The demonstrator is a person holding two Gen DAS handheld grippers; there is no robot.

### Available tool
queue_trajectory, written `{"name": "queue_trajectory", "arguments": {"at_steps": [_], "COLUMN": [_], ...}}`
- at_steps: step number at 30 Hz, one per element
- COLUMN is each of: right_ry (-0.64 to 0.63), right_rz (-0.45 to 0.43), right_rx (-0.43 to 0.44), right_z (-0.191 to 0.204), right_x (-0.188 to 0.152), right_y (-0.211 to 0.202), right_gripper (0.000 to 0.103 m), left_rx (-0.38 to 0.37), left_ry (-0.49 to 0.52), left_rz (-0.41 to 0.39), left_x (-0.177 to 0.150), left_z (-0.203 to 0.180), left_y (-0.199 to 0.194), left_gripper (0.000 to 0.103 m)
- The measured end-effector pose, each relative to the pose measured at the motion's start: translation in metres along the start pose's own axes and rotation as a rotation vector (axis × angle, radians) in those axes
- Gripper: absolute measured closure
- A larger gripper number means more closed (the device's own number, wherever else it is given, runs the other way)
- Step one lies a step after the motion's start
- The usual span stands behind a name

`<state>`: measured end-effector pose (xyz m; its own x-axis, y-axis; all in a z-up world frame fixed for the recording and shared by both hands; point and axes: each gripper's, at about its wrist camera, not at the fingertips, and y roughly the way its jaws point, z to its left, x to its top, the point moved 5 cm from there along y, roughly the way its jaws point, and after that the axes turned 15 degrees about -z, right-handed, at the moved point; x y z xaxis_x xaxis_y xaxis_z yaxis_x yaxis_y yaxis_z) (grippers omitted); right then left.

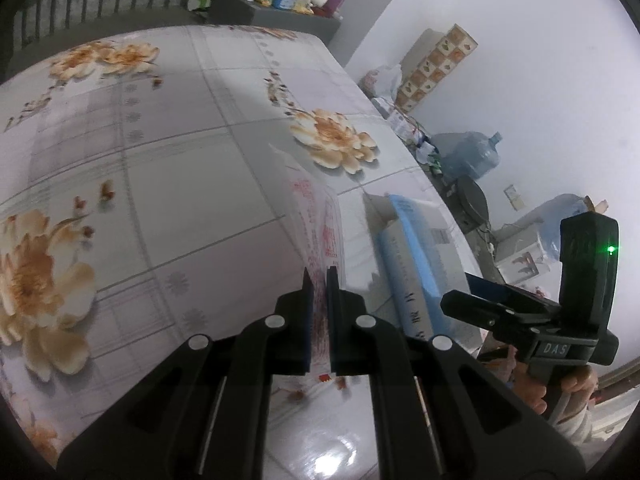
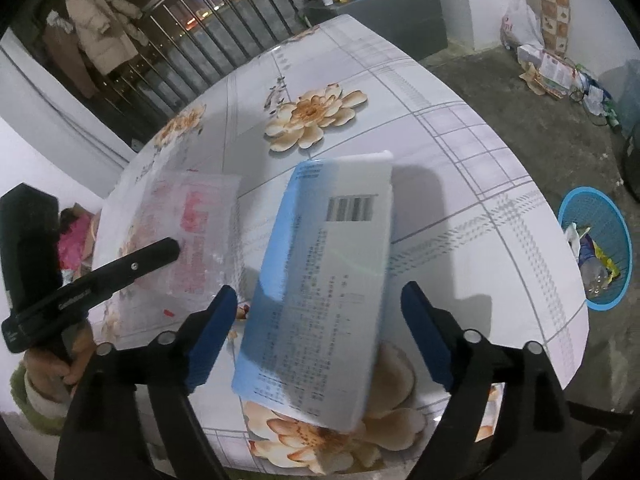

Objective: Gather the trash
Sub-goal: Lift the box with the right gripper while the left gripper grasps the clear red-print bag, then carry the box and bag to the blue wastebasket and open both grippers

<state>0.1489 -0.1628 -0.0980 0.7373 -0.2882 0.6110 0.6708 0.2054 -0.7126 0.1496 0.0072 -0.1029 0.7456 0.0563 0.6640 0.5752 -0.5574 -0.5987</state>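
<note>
My left claw (image 1: 319, 280) is clenched on a clear plastic wrapper with red print (image 1: 320, 216), its two dark pads pressed against either face of the thin sheet, which stands on edge and leans away from me over the desk (image 1: 180, 168). From my right wrist camera the same wrapper (image 2: 192, 232) shows flat-on, see-through, with one black finger (image 2: 136, 266) of the left claw laid across its lower corner and my left hand (image 2: 60, 364) wrapped round the handle below. My right claw (image 2: 318, 336) is released, its blue pads (image 2: 212, 336) spread wide on either side of a blue and white box (image 2: 320, 280) and touching neither side of it as far as I can tell. The box carries a barcode and lines of small print on its upper face; it is blurred, and I cannot tell whether it rests fully on the desk or is tilted up at its near end. In the left wrist view that box (image 1: 416, 256) lies just to the right of the wrapper, with the right claw (image 1: 496, 300) beyond it and my right hand (image 1: 560, 392) gripping its handle. The desk is covered in a pale cloth with grey grid lines and large cream and orange flowers. On the floor off the desk's right edge stands a blue mesh basket (image 2: 618, 240) with bits of rubbish in it, well apart from both claws.
</note>
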Motion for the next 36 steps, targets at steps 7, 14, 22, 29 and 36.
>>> {"name": "queue_trajectory", "arguments": {"at_steps": [7,14,22,29,36], "right_ry": [-0.047,-0.079,0.14,0.342,0.568], "right_rz": [0.041,0.016,-0.079,-0.199,-0.323], "right_rx": [-0.107,-0.102,0.022,0.01,-0.133], "right_z": [0.012,0.011,-0.039,-0.123,-0.251], "right_x": [-0.006,-0.01,0.009,0.027,0.026], "right_y": [0.021,0.017,-0.014,-0.057,-0.103], "right_gripper": [0.018,0.03,0.032,0.032,0.032], "left_rx": [0.021,0.031,-0.025,-0.166,-0.286], "left_ry": [-0.001,0.035,0.129,0.255,0.332], "left_rz": [-0.024,-0.04,-0.031,0.038,0.187], "left_x": [0.0,0.009,0.03,0.047,0.044], "left_z": [0.006,-0.006,-0.061,-0.154,-0.256], "left_y": [-0.012,-0.015,0.004,0.051,0.135], "left_gripper": [0.099,0.099,0.099,0.099,0.099]}}
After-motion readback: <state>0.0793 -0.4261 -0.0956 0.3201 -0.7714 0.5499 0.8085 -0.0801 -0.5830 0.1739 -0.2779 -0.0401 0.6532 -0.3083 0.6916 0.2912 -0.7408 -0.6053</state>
